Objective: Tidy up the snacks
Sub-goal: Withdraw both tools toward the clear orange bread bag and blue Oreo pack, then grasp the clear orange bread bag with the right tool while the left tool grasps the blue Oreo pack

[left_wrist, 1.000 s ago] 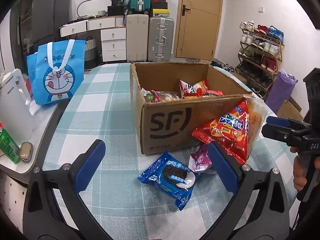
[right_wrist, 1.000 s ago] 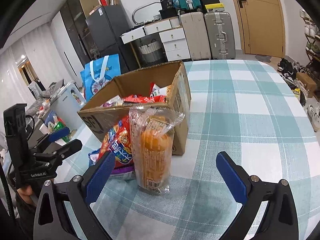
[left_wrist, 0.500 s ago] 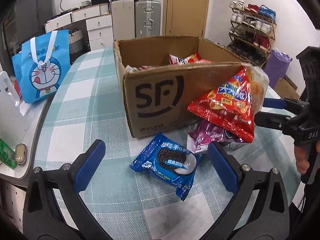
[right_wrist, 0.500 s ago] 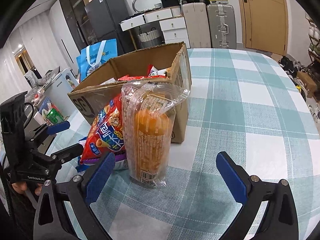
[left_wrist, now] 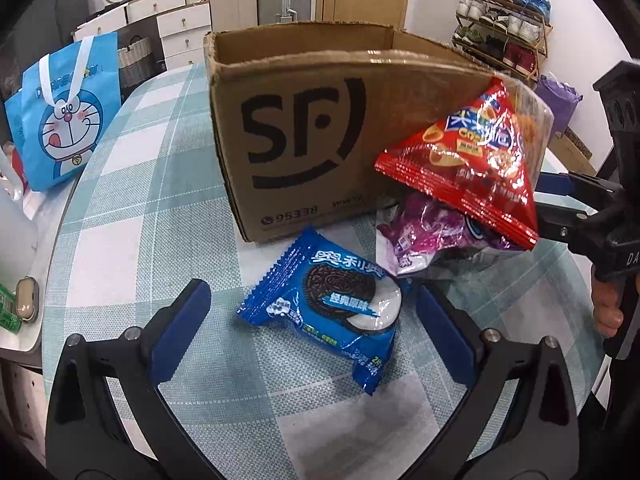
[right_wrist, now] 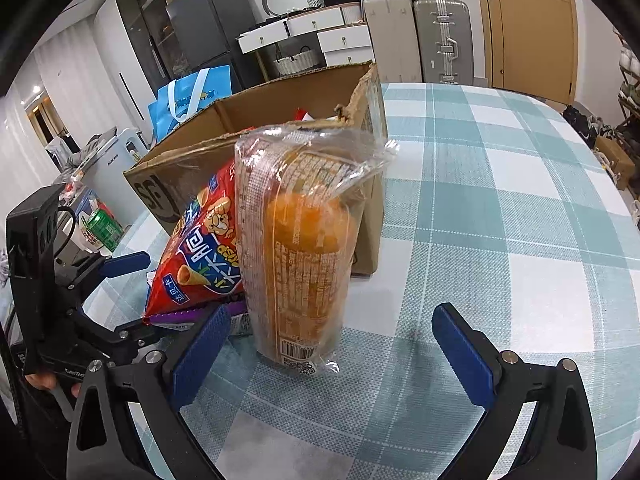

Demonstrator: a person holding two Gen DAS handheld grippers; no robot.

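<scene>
Checked counter (left_wrist: 132, 248), two pairs of tongs, each released over its own snack.
Oreo packet (left_wrist: 326, 308) lies between left tongs (left_wrist: 316, 328), long axis slanting across; orange-snack bag (right_wrist: 298, 248) stands upright just ahead of right tongs (right_wrist: 332, 340), left of centre, against the cardboard box (left_wrist: 320, 128).

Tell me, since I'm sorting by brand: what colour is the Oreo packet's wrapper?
Blue, with a black-and-white cookie printed on it; the Oreo packet shows best in the left wrist view.

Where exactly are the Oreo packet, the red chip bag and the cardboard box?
Oreo packet (left_wrist: 328, 306): left wrist view, on the printed cookie.
Red chip bag (left_wrist: 472, 160): left wrist view, middle of its front.
Cardboard box (left_wrist: 304, 136): left wrist view, on the printed front wall.
</scene>
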